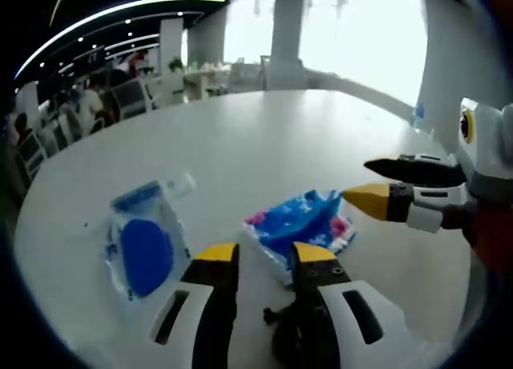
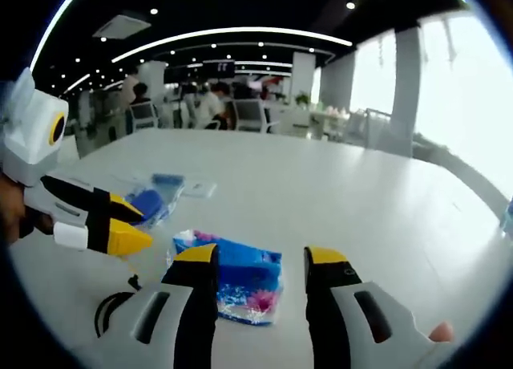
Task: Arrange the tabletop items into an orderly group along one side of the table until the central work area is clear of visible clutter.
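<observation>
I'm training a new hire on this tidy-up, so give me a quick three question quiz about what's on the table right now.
1. True or false: the left gripper is clamped on the blue floral packet.
2. What lies beside that packet: A, a clear pouch with a blue disc; B, a red mug?
3. What surface holds both items?

Key: 1 false, both grippers are open, including the right gripper. 2 A. 3 The white table.

No lettering is readable on the blue packet (image 1: 303, 221) or the clear pouch (image 1: 146, 239).
</observation>
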Motion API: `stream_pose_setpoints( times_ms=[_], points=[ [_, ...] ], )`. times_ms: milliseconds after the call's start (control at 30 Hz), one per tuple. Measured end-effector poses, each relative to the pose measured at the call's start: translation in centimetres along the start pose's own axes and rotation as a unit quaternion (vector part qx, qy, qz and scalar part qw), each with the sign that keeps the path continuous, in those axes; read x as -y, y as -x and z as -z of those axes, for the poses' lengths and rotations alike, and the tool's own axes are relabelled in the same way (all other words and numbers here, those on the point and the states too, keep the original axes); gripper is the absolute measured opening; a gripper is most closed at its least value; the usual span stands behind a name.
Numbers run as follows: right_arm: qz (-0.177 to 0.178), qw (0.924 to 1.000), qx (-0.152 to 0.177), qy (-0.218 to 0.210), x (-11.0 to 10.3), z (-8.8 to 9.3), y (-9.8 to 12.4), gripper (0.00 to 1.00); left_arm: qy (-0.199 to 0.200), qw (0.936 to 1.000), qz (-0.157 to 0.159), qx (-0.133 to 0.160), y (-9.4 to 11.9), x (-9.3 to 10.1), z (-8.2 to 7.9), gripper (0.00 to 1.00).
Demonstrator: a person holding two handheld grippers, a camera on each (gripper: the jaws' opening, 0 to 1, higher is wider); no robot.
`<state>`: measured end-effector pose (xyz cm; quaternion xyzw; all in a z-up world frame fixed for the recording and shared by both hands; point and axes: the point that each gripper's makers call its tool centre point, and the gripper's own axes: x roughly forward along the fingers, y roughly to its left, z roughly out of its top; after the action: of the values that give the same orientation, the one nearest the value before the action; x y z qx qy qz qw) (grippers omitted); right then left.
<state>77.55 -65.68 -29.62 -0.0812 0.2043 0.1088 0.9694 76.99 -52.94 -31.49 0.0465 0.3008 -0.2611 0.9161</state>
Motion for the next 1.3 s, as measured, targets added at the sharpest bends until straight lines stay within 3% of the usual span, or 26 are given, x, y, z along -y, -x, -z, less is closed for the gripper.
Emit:
stream_pose_setpoints(
  times_ms=[433,600,900,1000,1300],
  points=[
    [-0.019,0.9996,0.010,0.020,-2.9,-1.9,0.3,0.43,0.014,0.9997,-0.017,0.014,2.8,-2.7,0.3,0.28],
    [-0.028,0.9992,0.013,0.026,-4.2,-2.5,0.2,0.43,0.019,0.9994,-0.017,0.023,3.7,-3.5,0.6,0.40],
    [-0.037,0.9985,0.014,0.037,-6.1,-3.1,0.5,0.43,0.034,0.9988,-0.025,0.025,5.5,-5.3,1.6,0.51],
    [-0.039,0.9983,0.014,0.041,-6.7,-3.3,0.6,0.43,0.034,0.9988,-0.025,0.025,6.1,-6.0,2.1,0.60],
    [-0.047,0.9975,0.017,0.051,-9.1,-4.1,1.1,0.43,0.025,0.9992,-0.024,0.020,8.3,-7.3,3.5,0.69]
  ],
)
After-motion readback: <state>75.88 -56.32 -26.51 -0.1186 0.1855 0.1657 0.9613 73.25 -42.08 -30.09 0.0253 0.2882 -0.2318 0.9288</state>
